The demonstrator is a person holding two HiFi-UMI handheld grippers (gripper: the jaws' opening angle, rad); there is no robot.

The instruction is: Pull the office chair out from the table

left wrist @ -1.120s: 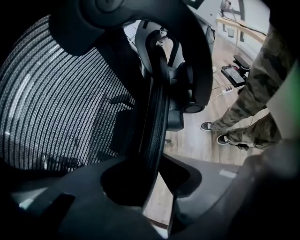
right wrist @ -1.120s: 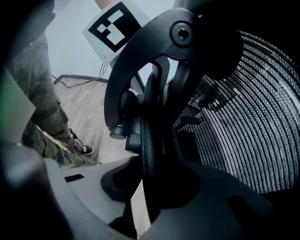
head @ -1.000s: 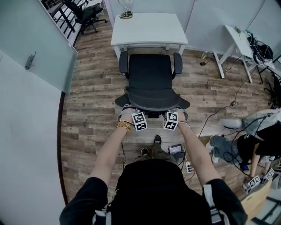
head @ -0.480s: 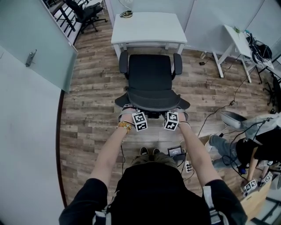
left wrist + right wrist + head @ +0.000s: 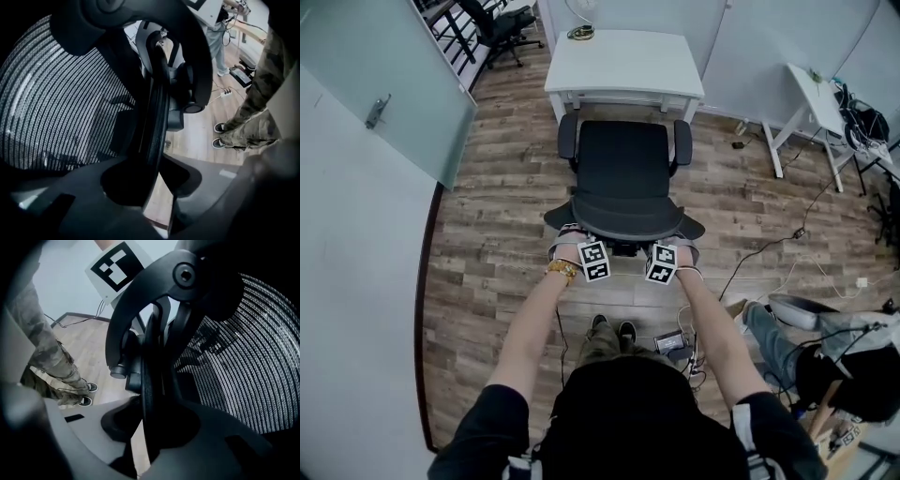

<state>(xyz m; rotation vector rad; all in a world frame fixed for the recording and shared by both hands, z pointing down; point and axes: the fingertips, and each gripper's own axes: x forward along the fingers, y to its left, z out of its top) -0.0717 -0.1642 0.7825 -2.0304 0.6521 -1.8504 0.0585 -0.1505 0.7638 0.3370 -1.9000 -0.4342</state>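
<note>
Black mesh-backed office chair (image 5: 623,173) stands on the wood-plank floor (image 5: 502,216), its seat front just beside the near edge of the white rectangular worktop (image 5: 623,61), its backrest toward the person. The left hand-held gripper (image 5: 574,234) and the right hand-held gripper (image 5: 677,242) are each clamped on the backrest's top rim, whose dark frame edge runs between their jaws, one near each upper corner

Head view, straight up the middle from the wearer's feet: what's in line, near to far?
shoes → office chair → white table
</note>
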